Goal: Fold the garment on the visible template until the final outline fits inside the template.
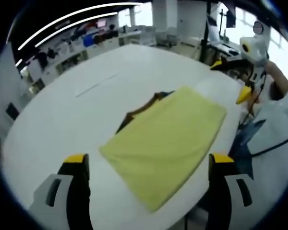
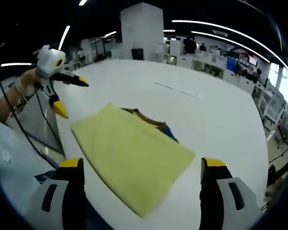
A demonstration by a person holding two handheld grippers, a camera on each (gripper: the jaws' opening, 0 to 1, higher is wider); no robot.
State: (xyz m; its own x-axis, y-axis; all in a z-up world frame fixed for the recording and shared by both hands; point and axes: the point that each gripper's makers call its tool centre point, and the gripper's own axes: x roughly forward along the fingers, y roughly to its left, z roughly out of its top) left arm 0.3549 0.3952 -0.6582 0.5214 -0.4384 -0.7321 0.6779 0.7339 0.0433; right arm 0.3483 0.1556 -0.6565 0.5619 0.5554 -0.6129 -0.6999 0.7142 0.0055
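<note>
Left hand-held gripper (image 1: pixel 146 165): jaws wide apart, nothing between them, hovering above the white surface (image 1: pixel 62 120). Yellow-tipped jaws rise at the bottom left and bottom right of the left gripper view.

Yellow garment (image 1: pixel 165 143) lies flat on the surface, straight ahead of the left hand-held gripper and between its two jaw lines, folded into a rough rectangle. A dark template (image 1: pixel 141 109) with an orange-brown edge peeks out from under the garment's far left edge; most of it is covered. A thin line (image 1: pixel 98 84) runs across the surface further ahead, to the left.

Far right of the left gripper view: right hand-held gripper (image 1: pixel 240 79) sits beyond the garment's right corner, off the cloth, held by a person's hand (image 1: pixel 278 72). Its two yellow tips stand visibly apart.

Right gripper view: left hand-held gripper (image 2: pixel 69 93) enters at upper left, tips splayed, clear of the garment (image 2: pixel 129 153). Garment is ahead of the right hand-held gripper (image 2: pixel 139 170), between its jaws, flat on the surface (image 2: pixel 206 115). Template (image 2: pixel 153 122) sticks out along the garment's far edge, with a bit of blue at its right end. Right hand-held gripper jaws are spread wide, holding nothing.
</note>
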